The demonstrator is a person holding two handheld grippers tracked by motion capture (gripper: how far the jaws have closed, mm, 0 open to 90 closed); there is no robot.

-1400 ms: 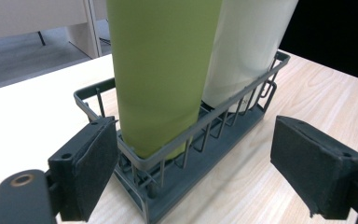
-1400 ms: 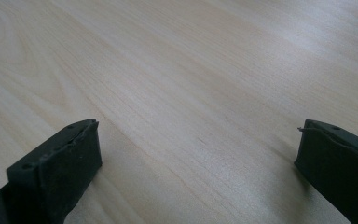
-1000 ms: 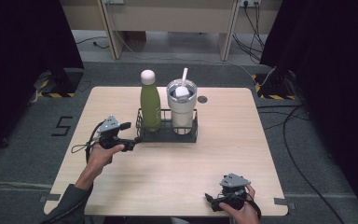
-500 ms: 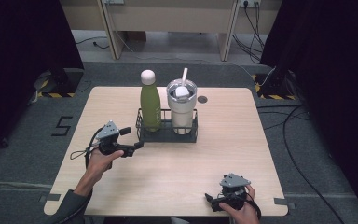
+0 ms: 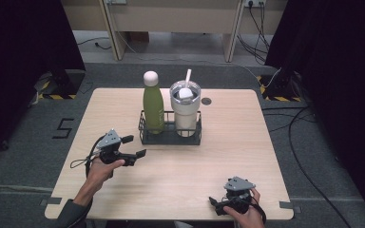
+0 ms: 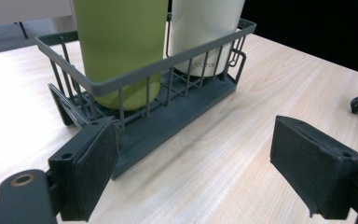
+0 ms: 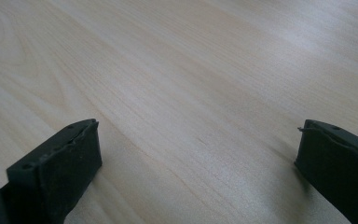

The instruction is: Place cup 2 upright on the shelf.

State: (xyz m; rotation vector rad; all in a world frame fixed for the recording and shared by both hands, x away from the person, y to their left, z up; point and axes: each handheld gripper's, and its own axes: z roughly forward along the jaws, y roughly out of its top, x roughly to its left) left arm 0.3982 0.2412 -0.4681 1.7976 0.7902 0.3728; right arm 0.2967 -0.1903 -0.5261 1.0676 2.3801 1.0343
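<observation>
A: In the wire basket (image 5: 170, 135)?
B: Green bottle (image 5: 153, 103) and white tumbler (image 5: 186, 110), upright, mid-table.
A: Relative to the left gripper (image 5: 137, 146)?
B: Just ahead, near, not touching; jaws wide. Right gripper (image 5: 215, 205) wide too, well apart.

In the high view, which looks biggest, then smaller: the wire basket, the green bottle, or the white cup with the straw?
1. Wire basket, widest.
2. Green bottle and white cup: too alike to rank; the bottle looks taller, the cup wider.
</observation>
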